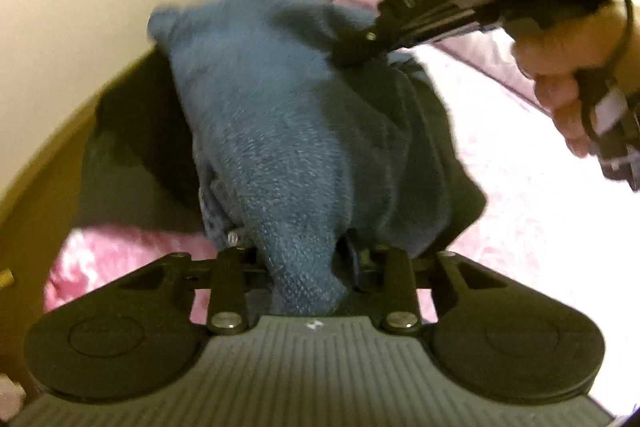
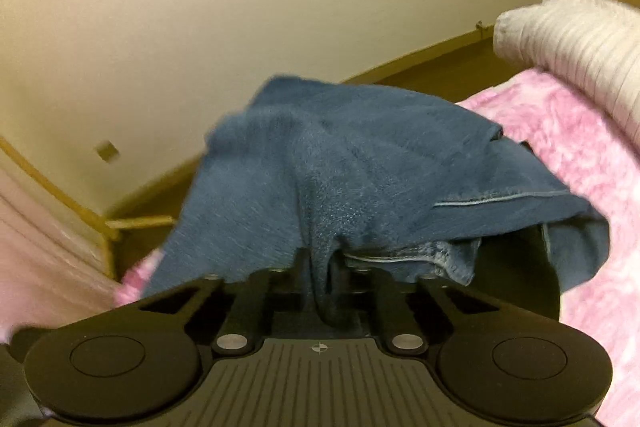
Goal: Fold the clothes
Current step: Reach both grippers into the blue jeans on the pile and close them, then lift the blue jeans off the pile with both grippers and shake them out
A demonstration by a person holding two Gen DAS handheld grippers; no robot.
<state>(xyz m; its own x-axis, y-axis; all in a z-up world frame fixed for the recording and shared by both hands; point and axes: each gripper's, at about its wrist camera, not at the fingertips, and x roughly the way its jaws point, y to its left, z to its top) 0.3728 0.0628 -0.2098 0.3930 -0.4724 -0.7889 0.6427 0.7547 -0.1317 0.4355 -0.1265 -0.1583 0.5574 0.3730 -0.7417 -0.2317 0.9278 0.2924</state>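
Both tools pinching one blue towel above the bed

The left tool (image 1: 304,259) and right tool (image 2: 320,267) each clamp a bunched fold of the blue towel (image 1: 280,115) (terry, hemmed edge), lifted over the pink bedspread (image 2: 580,155) near the bed's wall-side edge.

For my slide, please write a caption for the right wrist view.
Right gripper shut on a blue towel above a pink blanket.
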